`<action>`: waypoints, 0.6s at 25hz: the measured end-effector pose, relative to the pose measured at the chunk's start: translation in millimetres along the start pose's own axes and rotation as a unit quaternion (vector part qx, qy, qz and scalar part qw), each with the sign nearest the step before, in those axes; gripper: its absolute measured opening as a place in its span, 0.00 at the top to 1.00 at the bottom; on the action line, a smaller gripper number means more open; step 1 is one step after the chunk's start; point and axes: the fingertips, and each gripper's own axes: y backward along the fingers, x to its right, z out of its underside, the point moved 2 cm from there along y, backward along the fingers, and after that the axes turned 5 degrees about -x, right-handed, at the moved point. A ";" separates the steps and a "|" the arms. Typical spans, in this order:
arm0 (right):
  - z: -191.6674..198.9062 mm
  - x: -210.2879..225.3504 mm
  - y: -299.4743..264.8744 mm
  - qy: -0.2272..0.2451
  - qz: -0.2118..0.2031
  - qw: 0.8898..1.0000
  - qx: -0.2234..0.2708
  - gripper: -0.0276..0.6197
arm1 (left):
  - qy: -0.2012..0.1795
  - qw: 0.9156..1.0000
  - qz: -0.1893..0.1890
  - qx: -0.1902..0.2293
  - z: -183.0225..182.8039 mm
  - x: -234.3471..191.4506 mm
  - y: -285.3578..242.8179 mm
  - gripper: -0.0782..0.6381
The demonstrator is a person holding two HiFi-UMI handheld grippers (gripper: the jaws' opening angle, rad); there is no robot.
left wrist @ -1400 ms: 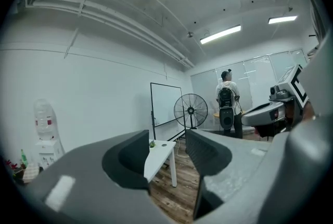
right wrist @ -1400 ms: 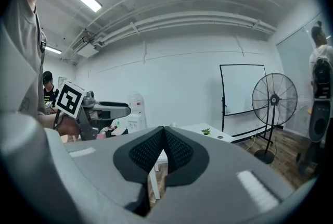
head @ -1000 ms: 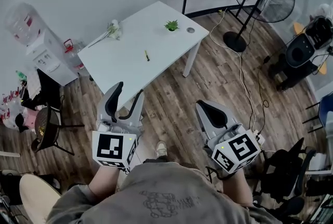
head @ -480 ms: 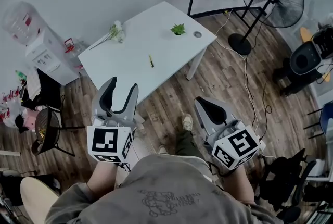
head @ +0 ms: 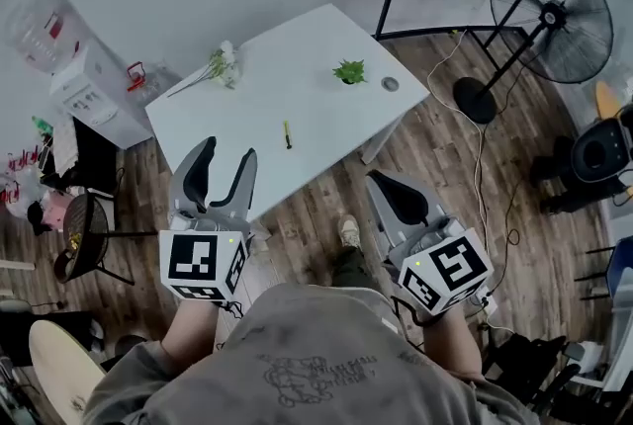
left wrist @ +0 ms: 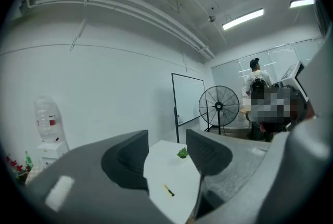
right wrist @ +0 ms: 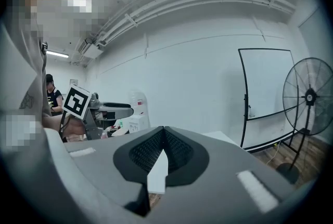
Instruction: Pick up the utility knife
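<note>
The utility knife point(head: 287, 134), small and yellow-black, lies near the middle of the white table point(head: 257, 117). In the left gripper view the knife point(left wrist: 168, 190) shows on the table point(left wrist: 174, 173) between my jaws. My left gripper point(head: 220, 168) is open and empty, held in the air short of the table's near edge. My right gripper point(head: 384, 184) is shut with nothing in it, over the wooden floor to the right of the table. In its own view the right gripper point(right wrist: 163, 133) has its pads pressed together.
A small green plant point(head: 350, 72) and a flower sprig point(head: 220, 65) stand on the table's far side. A water dispenser point(head: 84, 87) and chair point(head: 89, 235) are at left. A standing fan point(head: 554, 13) and floor cables point(head: 482, 166) are at right.
The table and knife have drawn nearer and lower in the head view as the person steps forward. Both grippers keep their states, left open and right shut.
</note>
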 end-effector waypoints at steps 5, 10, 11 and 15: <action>-12.3 67.2 -41.1 0.005 -0.041 0.999 -0.013 0.91 | 0.015 0.999 -0.031 -0.015 -11.2 7.3 -60.4 0.59; -25.8 127.1 -78.3 0.022 -0.090 0.995 -0.023 0.91 | 0.025 0.996 -0.077 -0.030 -22.7 9.0 -113.4 0.59; -27.5 136.3 -85.8 0.025 -0.100 0.994 -0.025 0.91 | 0.025 0.995 -0.088 -0.032 -24.8 7.4 -121.4 0.59; -32.3 165.1 -114.6 0.034 -0.133 0.990 -0.035 0.91 | 0.031 0.991 -0.125 -0.044 -26.8 0.3 -146.2 0.59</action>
